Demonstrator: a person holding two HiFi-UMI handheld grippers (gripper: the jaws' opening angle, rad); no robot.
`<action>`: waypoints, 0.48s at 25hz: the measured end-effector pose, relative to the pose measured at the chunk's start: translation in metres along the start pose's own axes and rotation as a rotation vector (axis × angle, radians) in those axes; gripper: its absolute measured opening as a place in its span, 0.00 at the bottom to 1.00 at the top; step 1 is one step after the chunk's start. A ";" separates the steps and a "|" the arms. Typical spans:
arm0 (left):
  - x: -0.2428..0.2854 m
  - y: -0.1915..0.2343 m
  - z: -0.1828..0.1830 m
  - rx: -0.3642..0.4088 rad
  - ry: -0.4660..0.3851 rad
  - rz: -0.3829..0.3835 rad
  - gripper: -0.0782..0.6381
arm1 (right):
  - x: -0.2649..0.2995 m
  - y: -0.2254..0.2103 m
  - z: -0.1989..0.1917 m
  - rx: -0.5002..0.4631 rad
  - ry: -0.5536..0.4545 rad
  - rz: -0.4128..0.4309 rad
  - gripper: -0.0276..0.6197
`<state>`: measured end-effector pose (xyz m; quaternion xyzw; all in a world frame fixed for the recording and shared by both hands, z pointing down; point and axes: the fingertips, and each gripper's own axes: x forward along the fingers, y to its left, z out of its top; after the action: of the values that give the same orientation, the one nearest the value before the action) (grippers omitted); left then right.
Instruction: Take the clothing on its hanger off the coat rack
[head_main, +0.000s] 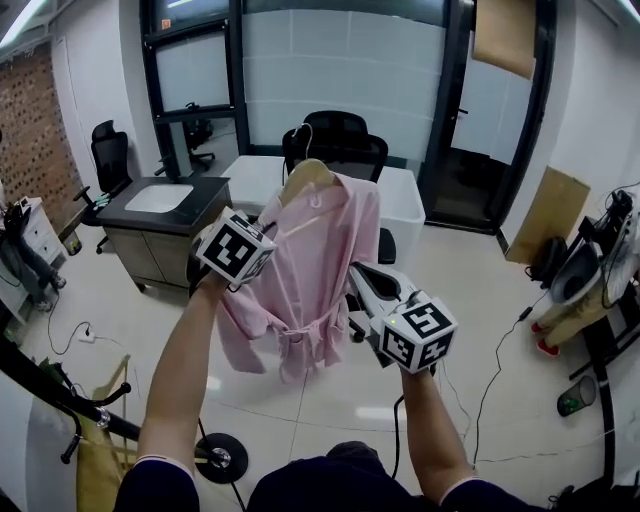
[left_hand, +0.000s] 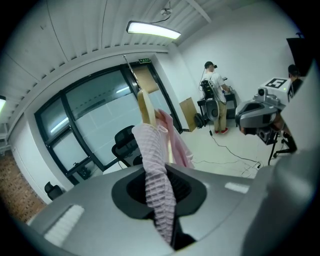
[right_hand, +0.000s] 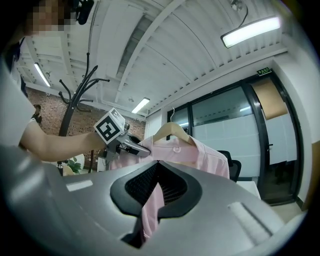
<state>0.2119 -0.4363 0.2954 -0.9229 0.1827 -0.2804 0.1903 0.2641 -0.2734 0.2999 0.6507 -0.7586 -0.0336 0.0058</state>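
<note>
Glass partition (head_main: 340, 70) behind — pink robe (head_main: 310, 270) vertical, hanger (head_main: 308, 172) hook up, pinched by left gripper (left_hand: 159, 195), right gripper (right_hand: 152, 200)

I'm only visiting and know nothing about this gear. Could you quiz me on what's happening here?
1. True or false: the pink garment hangs on the coat rack.
2. What does the left gripper pinch? A) a chair B) pink fabric C) a cable
3. What does the hanger look to be made of?
Key: 1 false, it is held up in the air, clear of the rack; 2 B; 3 wood.
</note>
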 end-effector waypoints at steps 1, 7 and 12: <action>0.008 0.006 0.002 0.001 0.001 0.000 0.16 | 0.005 -0.007 0.000 -0.002 0.001 -0.003 0.04; 0.063 0.037 0.018 0.000 0.013 0.007 0.16 | 0.030 -0.064 -0.010 0.007 0.018 -0.019 0.04; 0.118 0.070 0.027 -0.007 0.020 0.035 0.16 | 0.066 -0.112 -0.027 0.015 0.021 -0.009 0.04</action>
<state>0.3026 -0.5423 0.2957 -0.9173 0.2017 -0.2857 0.1903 0.3664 -0.3569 0.3179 0.6544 -0.7558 -0.0213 0.0087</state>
